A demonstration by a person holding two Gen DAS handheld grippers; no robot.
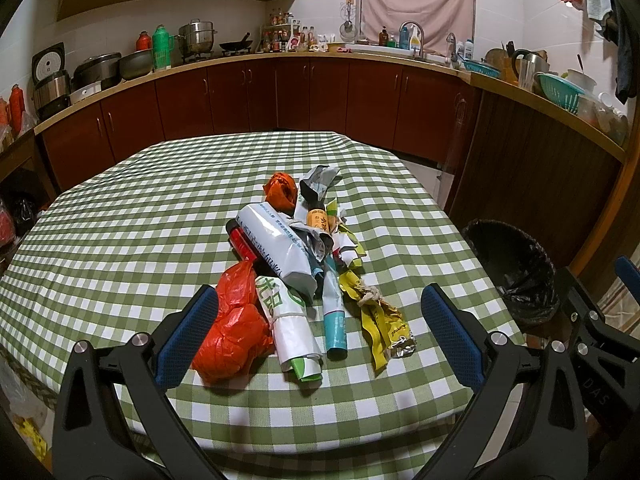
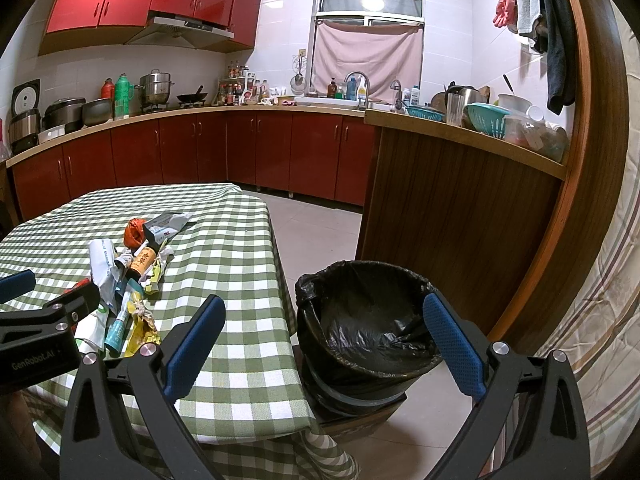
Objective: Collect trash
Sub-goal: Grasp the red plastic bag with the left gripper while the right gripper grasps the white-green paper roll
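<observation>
A heap of trash lies on the green checked table point(image 1: 120, 216): a red plastic bag point(image 1: 232, 332), a white-and-green wrapper point(image 1: 288, 320), a teal tube point(image 1: 335, 332), a yellow foil wrapper point(image 1: 384, 324), a white parcel bag point(image 1: 276, 248), an orange bag point(image 1: 282, 192) and a small brown bottle point(image 1: 318, 219). My left gripper point(image 1: 320, 304) is open just above the near end of the heap, holding nothing. My right gripper point(image 2: 324, 316) is open over the table's right edge and the black-lined bin point(image 2: 364, 320), empty. The heap also shows at the left of the right wrist view point(image 2: 132, 276).
The bin point(image 1: 516, 268) stands on the floor just right of the table. Dark red cabinets and a crowded counter point(image 2: 200, 110) run along the back wall, and a wooden counter side point(image 2: 460, 208) rises behind the bin. A striped cloth point(image 2: 600, 320) hangs at far right.
</observation>
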